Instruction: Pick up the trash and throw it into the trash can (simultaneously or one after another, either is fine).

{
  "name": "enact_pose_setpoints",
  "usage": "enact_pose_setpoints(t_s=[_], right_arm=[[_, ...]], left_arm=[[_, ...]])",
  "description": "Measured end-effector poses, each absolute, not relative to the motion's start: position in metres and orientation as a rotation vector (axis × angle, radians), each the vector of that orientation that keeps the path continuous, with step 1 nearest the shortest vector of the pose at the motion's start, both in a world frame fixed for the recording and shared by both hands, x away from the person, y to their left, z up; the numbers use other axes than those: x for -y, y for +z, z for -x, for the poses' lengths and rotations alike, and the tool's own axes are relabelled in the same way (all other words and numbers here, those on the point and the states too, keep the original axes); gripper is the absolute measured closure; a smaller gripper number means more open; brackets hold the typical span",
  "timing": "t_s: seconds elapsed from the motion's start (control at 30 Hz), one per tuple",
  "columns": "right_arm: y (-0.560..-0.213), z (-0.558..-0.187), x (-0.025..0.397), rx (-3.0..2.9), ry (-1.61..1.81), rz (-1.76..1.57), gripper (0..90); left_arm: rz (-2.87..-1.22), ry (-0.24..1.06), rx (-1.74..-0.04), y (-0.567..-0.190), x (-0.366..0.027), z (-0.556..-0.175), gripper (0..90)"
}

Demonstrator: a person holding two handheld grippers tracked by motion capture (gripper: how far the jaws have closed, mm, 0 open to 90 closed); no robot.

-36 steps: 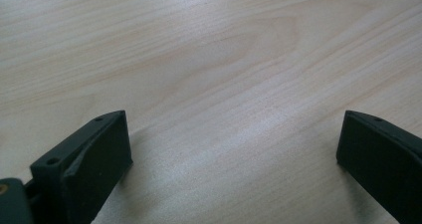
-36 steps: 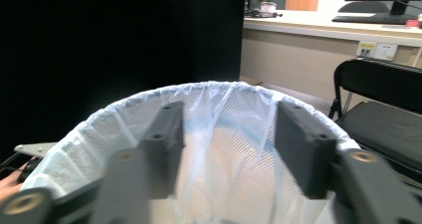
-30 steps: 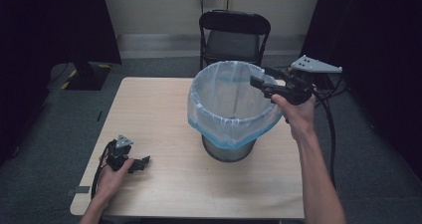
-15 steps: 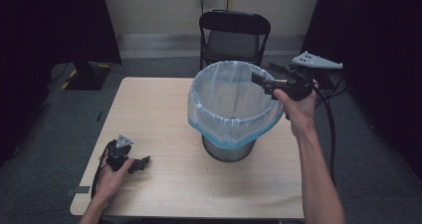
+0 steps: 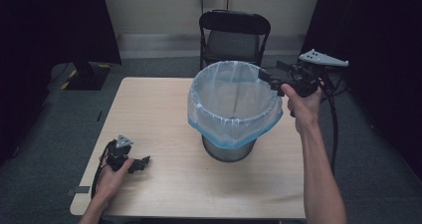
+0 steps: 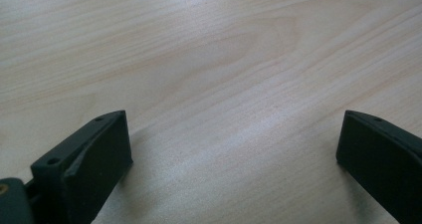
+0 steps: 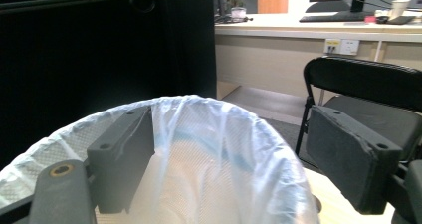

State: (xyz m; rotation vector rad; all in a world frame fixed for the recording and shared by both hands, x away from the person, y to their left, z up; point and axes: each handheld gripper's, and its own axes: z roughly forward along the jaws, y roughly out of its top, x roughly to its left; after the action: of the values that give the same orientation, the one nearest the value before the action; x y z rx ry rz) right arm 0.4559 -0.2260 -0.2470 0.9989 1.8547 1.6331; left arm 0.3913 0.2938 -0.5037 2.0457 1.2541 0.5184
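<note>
since the earlier frame, right claw (image 5: 264, 76) was drawn back, open, to the liner (image 5: 234, 104) rim; liner appears fitted. left claw (image 5: 144, 162) rests open, well left of bin.

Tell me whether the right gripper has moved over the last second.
Yes. The right gripper has drawn back toward the table's right side, from over the bin's opening to its right rim; the bin itself stayed put.
</note>
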Motion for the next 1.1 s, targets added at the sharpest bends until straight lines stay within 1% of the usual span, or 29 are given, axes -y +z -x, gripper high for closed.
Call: enact_pose_setpoints(t_s=[0.33, 0.77, 1.1], right_arm=[[-0.247, -0.456, 0.247, -1.808, 1.593, -1.045, 23.2], [-0.253, -0.465, 0.27, -1.765, 1.487, -1.131, 21.9], [-0.271, -0.472, 0.289, -1.749, 1.407, -1.229, 21.1]], left_arm=[[-2.046, 0.52, -1.255, -0.504, -0.294, -0.391, 0.3], [-2.045, 0.521, -1.257, -0.504, -0.294, -0.391, 0.3], [-2.045, 0.521, -1.257, -0.504, -0.294, -0.391, 0.3]])
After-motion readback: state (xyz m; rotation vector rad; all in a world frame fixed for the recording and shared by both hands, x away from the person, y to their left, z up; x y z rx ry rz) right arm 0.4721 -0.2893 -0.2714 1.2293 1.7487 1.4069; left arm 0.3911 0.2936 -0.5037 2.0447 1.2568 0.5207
